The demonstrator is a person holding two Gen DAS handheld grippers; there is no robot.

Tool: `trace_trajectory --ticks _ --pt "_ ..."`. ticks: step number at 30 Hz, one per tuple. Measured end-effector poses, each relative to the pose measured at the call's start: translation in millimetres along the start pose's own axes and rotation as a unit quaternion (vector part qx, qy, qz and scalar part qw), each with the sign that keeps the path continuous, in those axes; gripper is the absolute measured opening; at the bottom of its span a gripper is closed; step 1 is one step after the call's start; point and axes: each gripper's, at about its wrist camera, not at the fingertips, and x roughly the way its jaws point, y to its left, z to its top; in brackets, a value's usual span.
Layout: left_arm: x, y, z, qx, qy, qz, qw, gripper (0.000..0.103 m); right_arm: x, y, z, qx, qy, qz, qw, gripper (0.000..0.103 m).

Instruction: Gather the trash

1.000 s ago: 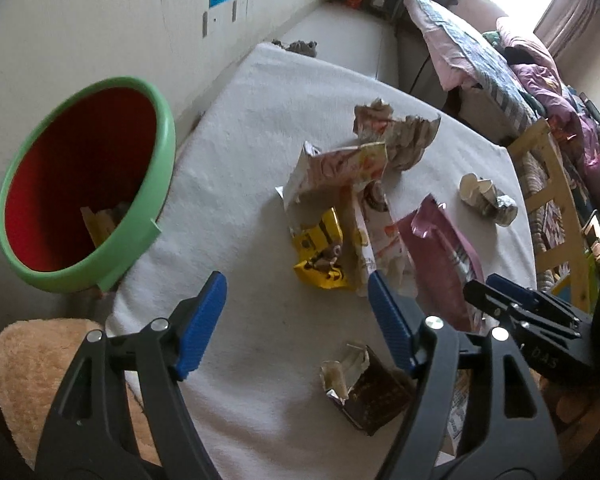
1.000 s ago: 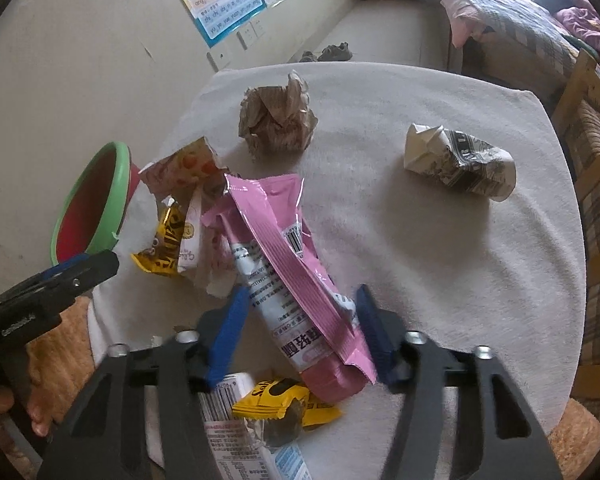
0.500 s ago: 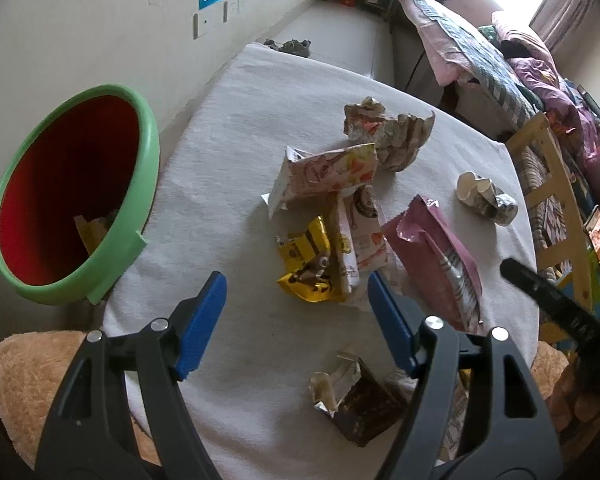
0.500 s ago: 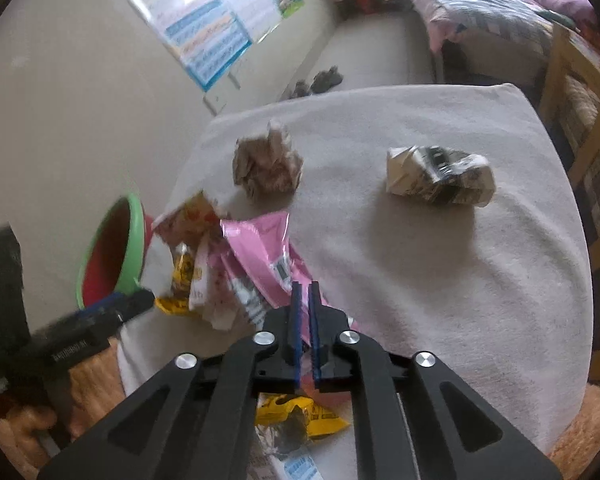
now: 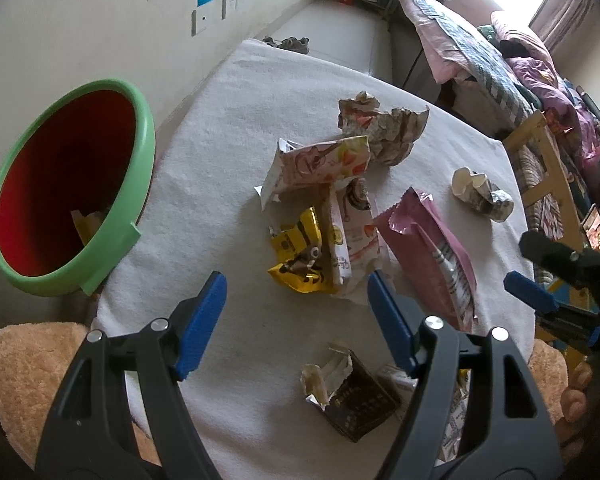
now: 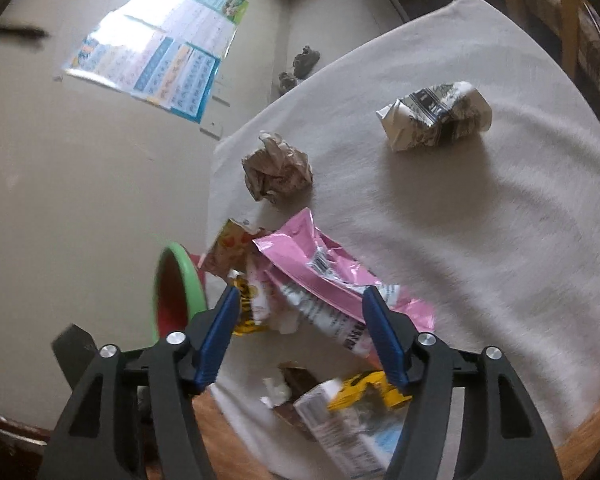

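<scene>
Wrappers lie on a white-clothed table (image 5: 228, 152): a pink bag (image 5: 432, 256), a yellow wrapper (image 5: 300, 256), a strawberry-print bag (image 5: 320, 164), crumpled brown paper (image 5: 384, 128), a crushed carton (image 5: 480, 196) and a dark brown wrapper (image 5: 356, 400). A green bin with a red inside (image 5: 68, 184) stands left of the table. My left gripper (image 5: 296, 312) is open and empty above the near table. My right gripper (image 6: 300, 316) is open above the pink bag (image 6: 332, 276); it also shows in the left wrist view (image 5: 540, 292).
A tan cushioned seat (image 5: 24, 360) sits below the near table edge. A wooden chair (image 5: 548, 168) and a bed with pink bedding (image 5: 480, 48) are at the right. A wall with posters (image 6: 156, 68) is behind the bin.
My right gripper was shut half a second ago and is now open over the pink bag. The left gripper stayed open and shifted little.
</scene>
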Motion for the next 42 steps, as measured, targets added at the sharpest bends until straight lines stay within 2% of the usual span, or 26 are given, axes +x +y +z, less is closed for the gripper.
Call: trace_trajectory --ticks 3,7,9,11,14,17,20,23,28,31,36,42 --pt "-0.9 0.8 -0.3 0.0 -0.001 0.003 1.0 0.07 -2.7 6.6 -0.1 -0.031 0.0 -0.017 0.999 0.068" --pt "-1.0 1.1 -0.3 0.0 -0.002 0.004 1.0 0.07 -19.8 20.1 -2.6 -0.081 -0.071 -0.047 0.993 0.07" --pt "-0.7 1.1 -0.3 0.001 -0.001 0.004 1.0 0.07 -25.6 20.6 -3.0 -0.077 -0.088 -0.027 0.993 0.07" --pt "-0.4 1.4 -0.4 0.0 -0.001 0.004 1.0 0.07 -26.8 19.0 -2.2 -0.061 -0.088 0.0 0.994 0.07" --pt "-0.3 1.6 -0.6 0.001 -0.001 0.005 1.0 0.07 -21.7 15.6 -1.9 -0.038 -0.055 0.051 0.996 0.071" --pt "-0.5 1.8 -0.9 0.0 -0.003 0.007 1.0 0.07 -20.3 24.5 -1.8 -0.051 -0.039 0.063 0.996 0.071" --pt "-0.3 2.2 -0.6 -0.002 -0.006 0.012 0.9999 0.07 -28.0 35.2 -3.4 -0.085 -0.057 0.032 0.994 0.071" --pt "2.5 -0.4 -0.7 0.001 -0.007 0.016 0.9998 0.07 -30.1 37.8 -4.5 -0.119 -0.077 -0.02 0.99 0.071" --pt "18.9 -10.1 2.1 0.021 0.006 0.018 0.9996 0.07 -20.9 30.2 -5.3 -0.137 -0.076 -0.083 0.984 0.071" --pt "36.0 -15.5 5.1 0.03 0.023 0.022 0.999 0.07 -16.8 28.6 -6.1 -0.151 -0.075 -0.099 0.981 0.071" --pt "56.5 -15.5 8.3 0.017 0.054 0.013 0.9983 0.07 -13.3 26.8 -5.4 -0.161 -0.075 -0.11 0.978 0.071" --pt "43.6 1.1 4.9 -0.015 0.041 -0.002 0.999 0.07 -11.5 22.5 -3.6 -0.157 -0.067 -0.104 0.98 0.071"
